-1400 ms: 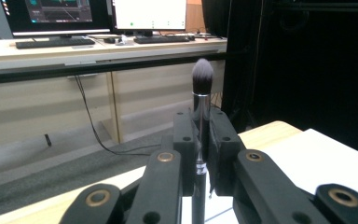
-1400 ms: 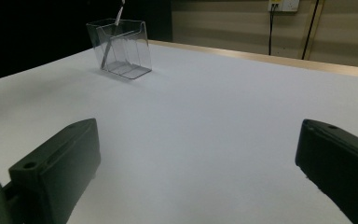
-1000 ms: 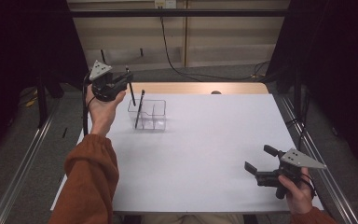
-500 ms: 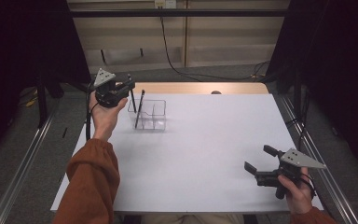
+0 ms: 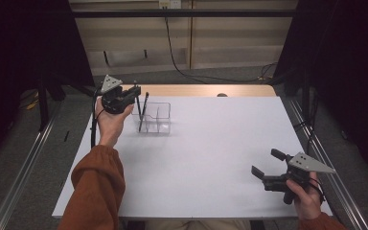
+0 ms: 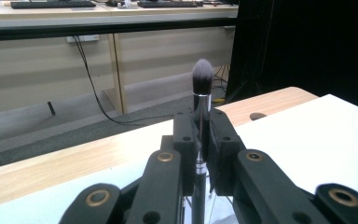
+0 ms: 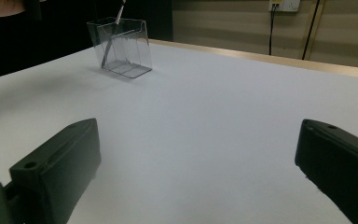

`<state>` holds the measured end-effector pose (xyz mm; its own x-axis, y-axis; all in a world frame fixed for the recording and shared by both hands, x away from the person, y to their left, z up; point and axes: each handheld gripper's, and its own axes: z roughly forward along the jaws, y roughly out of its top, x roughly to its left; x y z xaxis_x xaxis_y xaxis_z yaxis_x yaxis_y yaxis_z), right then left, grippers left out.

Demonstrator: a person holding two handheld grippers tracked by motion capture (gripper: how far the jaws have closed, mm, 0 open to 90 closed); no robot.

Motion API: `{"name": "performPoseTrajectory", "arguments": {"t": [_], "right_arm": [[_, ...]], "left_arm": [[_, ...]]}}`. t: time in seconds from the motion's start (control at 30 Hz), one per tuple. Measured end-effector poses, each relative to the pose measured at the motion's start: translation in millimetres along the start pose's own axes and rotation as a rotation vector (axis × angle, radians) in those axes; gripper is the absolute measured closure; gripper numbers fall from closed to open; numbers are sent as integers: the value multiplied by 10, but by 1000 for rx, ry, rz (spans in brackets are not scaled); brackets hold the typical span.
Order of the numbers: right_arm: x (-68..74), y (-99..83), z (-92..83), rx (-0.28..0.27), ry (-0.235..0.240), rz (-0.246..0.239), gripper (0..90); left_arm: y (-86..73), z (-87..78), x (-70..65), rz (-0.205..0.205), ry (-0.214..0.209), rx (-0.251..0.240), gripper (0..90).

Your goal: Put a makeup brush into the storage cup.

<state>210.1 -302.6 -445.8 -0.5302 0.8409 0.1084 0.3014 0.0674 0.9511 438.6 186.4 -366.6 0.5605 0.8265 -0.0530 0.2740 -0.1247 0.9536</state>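
Observation:
My left gripper [image 5: 135,92] is shut on a slim makeup brush [image 5: 138,106], held upright over the left end of a clear plastic organizer [image 5: 159,120]. In the left gripper view the jaws [image 6: 201,128] clamp the brush's handle, and its dark bristle head [image 6: 202,74] stands above them. The brush's lower end dips at the organizer's left compartment; whether it touches the bottom I cannot tell. A second dark brush [image 5: 143,112] leans inside that same compartment. My right gripper [image 5: 264,162] rests open near the table's front right, with nothing between its jaws. From there the organizer [image 7: 123,46] stands far off.
A white sheet [image 5: 211,153] covers the table, with a strip of bare wood [image 5: 196,90] along its far edge. Metal rails [image 5: 24,172] run along both sides. A black cable [image 5: 182,62] lies on the floor behind the table.
My left hand has come down and slightly right with the brush, which now hangs lower at the organizer. The right gripper has stayed still.

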Motion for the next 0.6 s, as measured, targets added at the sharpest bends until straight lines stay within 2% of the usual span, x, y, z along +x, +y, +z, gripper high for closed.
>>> {"name": "performPoseTrajectory", "arguments": {"t": [0.6], "right_arm": [[3,-4,9,7,8,-5,0]], "left_arm": [[-152,62,-6,-14,4,27,838]]}}
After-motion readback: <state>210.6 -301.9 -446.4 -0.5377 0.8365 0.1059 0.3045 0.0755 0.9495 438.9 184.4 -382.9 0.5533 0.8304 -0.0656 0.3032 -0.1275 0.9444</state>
